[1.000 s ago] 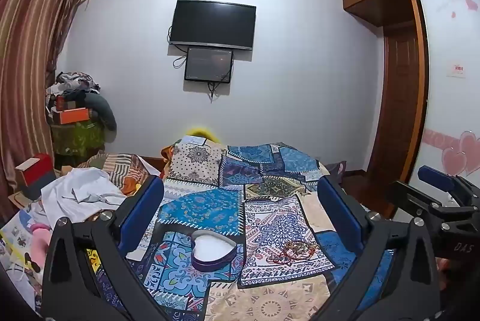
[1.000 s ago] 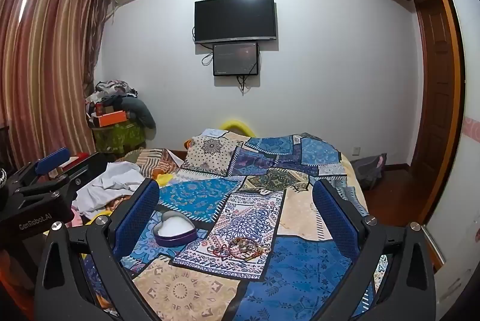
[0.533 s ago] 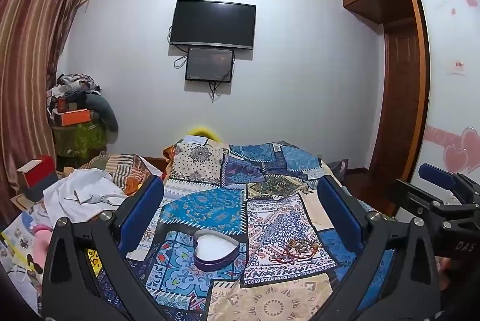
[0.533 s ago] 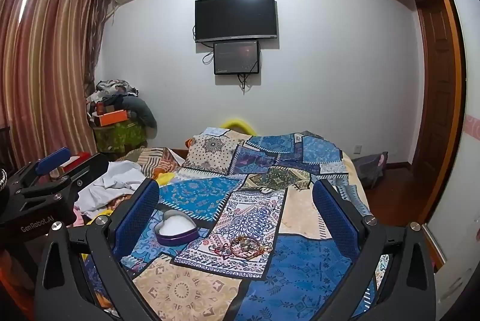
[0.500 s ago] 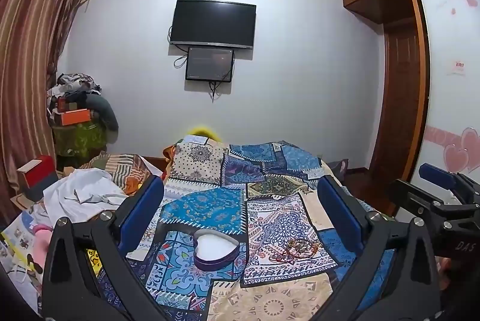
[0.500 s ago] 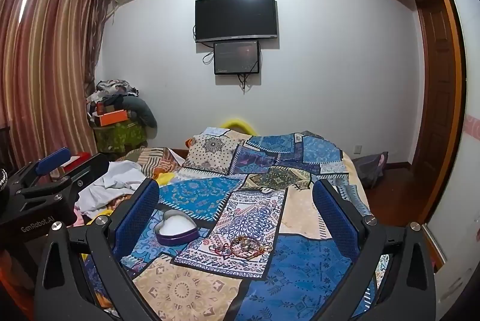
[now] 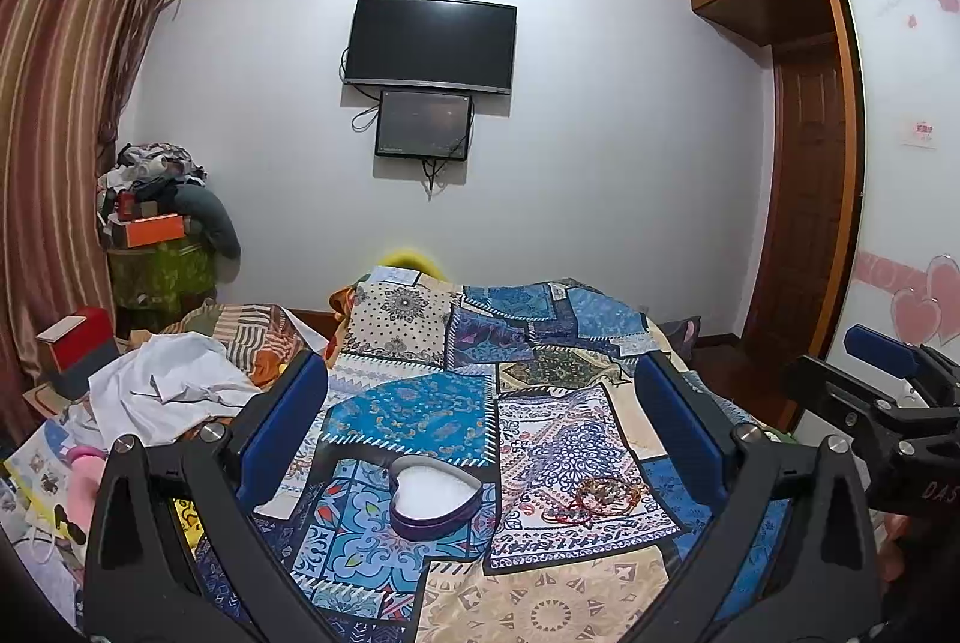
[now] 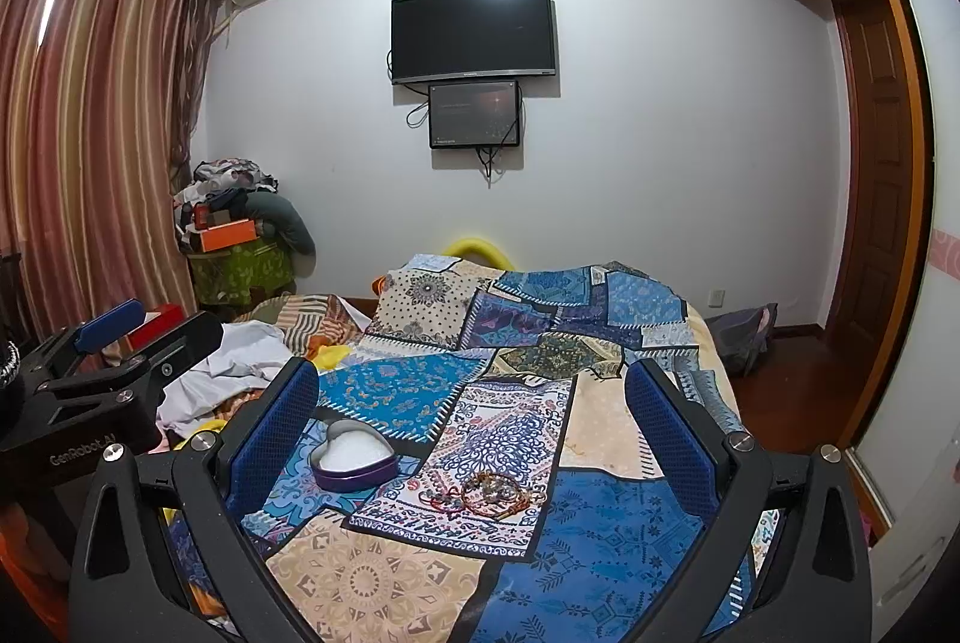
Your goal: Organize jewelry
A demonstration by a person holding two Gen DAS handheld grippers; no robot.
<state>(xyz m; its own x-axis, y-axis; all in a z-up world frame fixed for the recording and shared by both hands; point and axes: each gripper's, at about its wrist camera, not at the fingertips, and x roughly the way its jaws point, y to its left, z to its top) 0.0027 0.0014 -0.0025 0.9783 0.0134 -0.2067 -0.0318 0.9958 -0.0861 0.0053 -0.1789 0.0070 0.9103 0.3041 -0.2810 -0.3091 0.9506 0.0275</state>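
Observation:
A purple heart-shaped box [image 7: 433, 500] with a white lining lies open on the patchwork bedspread [image 7: 420, 403]; it also shows in the right wrist view [image 8: 353, 458]. A small heap of bead bracelets and red cords [image 7: 603, 497] lies to its right, also seen in the right wrist view [image 8: 485, 493]. My left gripper [image 7: 480, 385] is open and empty, held above and short of both. My right gripper [image 8: 471, 388] is open and empty too, at a similar height. Each gripper's body shows at the edge of the other's view.
White cloth and striped bedding [image 7: 174, 391] are heaped at the bed's left side. A red box [image 7: 78, 343] and a cluttered stand [image 7: 156, 247] sit by the curtain. A TV [image 7: 432, 42] hangs on the far wall; a wooden door [image 7: 804, 199] is at the right.
Both grippers have drifted very slightly; the box and bracelets stay in place. Both stay open and empty.

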